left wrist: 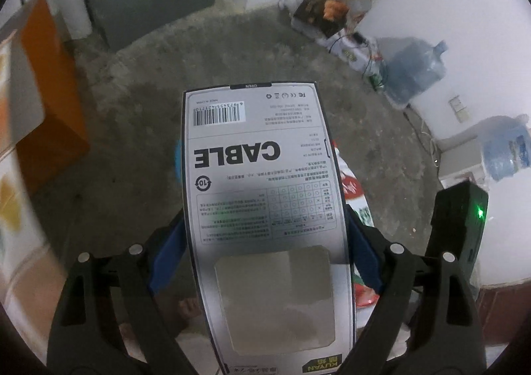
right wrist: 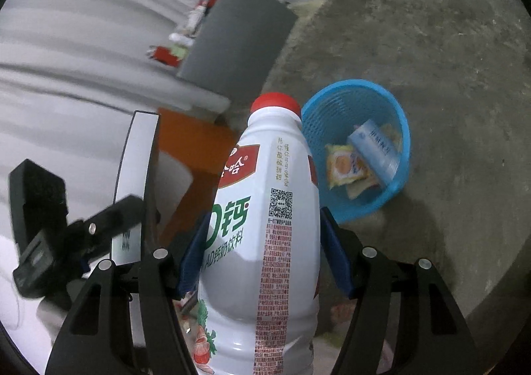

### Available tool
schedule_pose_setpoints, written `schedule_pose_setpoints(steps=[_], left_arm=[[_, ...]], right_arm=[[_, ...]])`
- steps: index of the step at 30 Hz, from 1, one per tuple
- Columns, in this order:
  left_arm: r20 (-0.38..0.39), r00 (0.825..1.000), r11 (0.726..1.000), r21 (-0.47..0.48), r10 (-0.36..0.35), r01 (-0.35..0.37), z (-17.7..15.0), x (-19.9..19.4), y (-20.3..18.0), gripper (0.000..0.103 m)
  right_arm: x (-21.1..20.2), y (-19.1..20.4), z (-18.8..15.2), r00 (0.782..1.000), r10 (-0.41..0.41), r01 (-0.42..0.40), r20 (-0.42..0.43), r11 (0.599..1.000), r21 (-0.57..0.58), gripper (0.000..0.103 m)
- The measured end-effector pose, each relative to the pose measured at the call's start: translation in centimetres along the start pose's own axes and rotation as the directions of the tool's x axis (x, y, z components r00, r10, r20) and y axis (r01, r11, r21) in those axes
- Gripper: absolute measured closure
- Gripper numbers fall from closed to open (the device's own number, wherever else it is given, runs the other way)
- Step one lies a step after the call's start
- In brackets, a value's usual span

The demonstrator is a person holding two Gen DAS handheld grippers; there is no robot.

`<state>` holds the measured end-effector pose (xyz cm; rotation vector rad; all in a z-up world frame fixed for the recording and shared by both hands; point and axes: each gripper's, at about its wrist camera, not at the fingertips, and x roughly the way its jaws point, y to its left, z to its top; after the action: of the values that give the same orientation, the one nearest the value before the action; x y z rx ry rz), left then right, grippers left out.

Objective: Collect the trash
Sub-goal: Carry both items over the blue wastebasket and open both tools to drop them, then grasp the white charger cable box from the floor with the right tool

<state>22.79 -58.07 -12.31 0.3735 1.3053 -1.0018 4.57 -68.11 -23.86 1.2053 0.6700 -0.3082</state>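
My left gripper (left wrist: 265, 235) is shut on a flat white cable box (left wrist: 262, 182) with "CABLE" print and a barcode, held above the floor. It also shows edge-on in the right wrist view (right wrist: 132, 182). My right gripper (right wrist: 259, 242) is shut on a white milk-drink bottle (right wrist: 265, 225) with a red cap; the bottle also peeks out behind the box (left wrist: 355, 195). A blue mesh trash basket (right wrist: 398, 116) stands on the floor below and right of the bottle. It holds an orange snack wrapper (right wrist: 345, 166) and a light blue packet (right wrist: 375, 149). A sliver of the basket (left wrist: 178, 156) shows left of the box.
Bare concrete floor (left wrist: 166, 93). An orange-sided table (left wrist: 53, 93) stands at left. Blue water jugs (left wrist: 415, 69) and cluttered boxes with cables (left wrist: 325, 16) line the white wall. A grey cabinet (right wrist: 239, 30) with small items stands by the curtain.
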Motion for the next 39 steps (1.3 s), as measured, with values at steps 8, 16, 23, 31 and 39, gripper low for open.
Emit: schedule_pose_setpoints(steps=[8, 16, 23, 31, 39], left_arm=[[0.017, 0.998, 0.991, -0.122, 0.061, -0.059, 3.8, 7.7, 3.1, 0.018], [0.074, 0.997, 0.999, -0.052, 0.004, 0.0, 0.4, 4.2, 2.0, 0.018], [0.162, 0.987, 1.0, 0.006, -0.016, 0.015, -1.5, -2.3, 1.0, 0.018], [0.229, 0.973, 1.0, 0.023, -0.02, 0.015, -7.4, -13.0, 5.3, 0.018], [0.318, 0.946, 0.984, -0.18, 0.057, 0.001, -14.4, -22.2, 13.9, 0.018]], right_arm=[[8.0, -6.0, 4.1, 0.977, -0.212, 0.214, -0.038, 0.974, 0.069, 0.03], [3.9, -6.7, 0.4, 0.98, -0.199, 0.197, 0.024, 0.978, 0.066, 0.03], [0.3, -3.6, -2.8, 0.979, -0.19, 0.195, 0.07, 0.978, -0.073, 0.03], [5.6, -0.1, -7.7, 0.991, -0.095, 0.069, -0.098, 0.969, -0.237, 0.03], [22.0, -1.0, -12.5, 0.934, -0.103, 0.06, -0.343, 0.989, -0.133, 0.026]])
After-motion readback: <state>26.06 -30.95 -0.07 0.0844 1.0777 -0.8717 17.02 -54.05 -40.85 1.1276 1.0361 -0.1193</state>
